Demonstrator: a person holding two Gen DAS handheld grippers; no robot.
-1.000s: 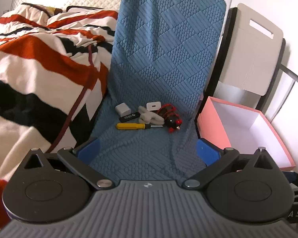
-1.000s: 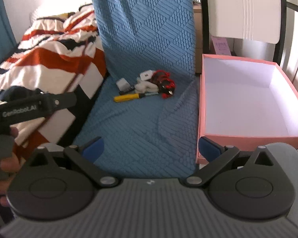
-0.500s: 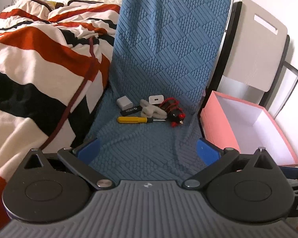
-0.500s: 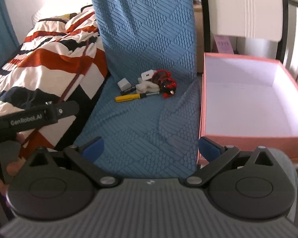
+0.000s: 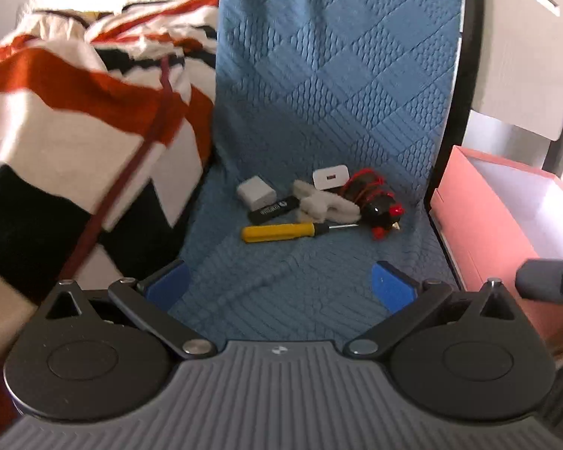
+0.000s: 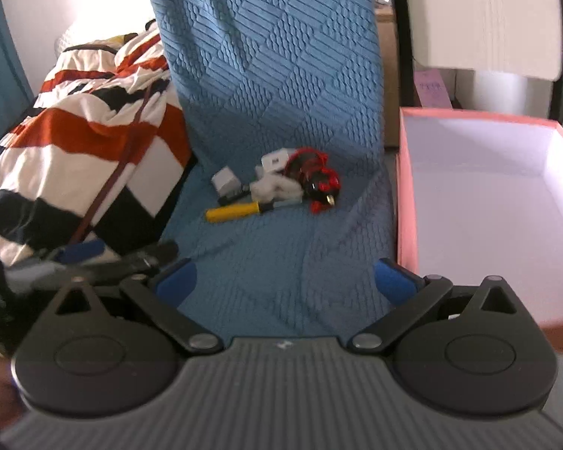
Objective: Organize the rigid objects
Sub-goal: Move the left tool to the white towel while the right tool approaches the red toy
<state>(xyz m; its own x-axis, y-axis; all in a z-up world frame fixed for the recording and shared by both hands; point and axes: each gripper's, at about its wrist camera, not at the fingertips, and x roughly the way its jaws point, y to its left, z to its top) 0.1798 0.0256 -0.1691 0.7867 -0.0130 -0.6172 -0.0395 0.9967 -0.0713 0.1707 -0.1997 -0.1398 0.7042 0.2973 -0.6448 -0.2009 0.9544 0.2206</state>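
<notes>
A small pile lies on the blue quilted cover (image 5: pixel 281 277): a yellow-handled screwdriver (image 5: pixel 277 231), a black stick (image 5: pixel 272 210), two white chargers (image 5: pixel 255 192) (image 5: pixel 330 177), a white clip-like piece (image 5: pixel 324 204) and a red-and-black toy with red cord (image 5: pixel 383 210). The pile also shows in the right wrist view, with the screwdriver (image 6: pixel 236 212) nearest. My left gripper (image 5: pixel 279 285) is open and empty, short of the pile. My right gripper (image 6: pixel 285 281) is open and empty, further back. An empty pink box (image 6: pixel 480 202) stands to the right.
A striped red, white and black blanket (image 5: pixel 75 142) lies on the left. A white chair back (image 6: pixel 484 15) with a black frame stands behind the pink box (image 5: pixel 480 210). The left gripper's body (image 6: pixel 86 258) shows at the lower left of the right wrist view.
Both grippers have moved forward toward the pile, which looks larger now. The left gripper has come closer to it than the right. Both stay open.
</notes>
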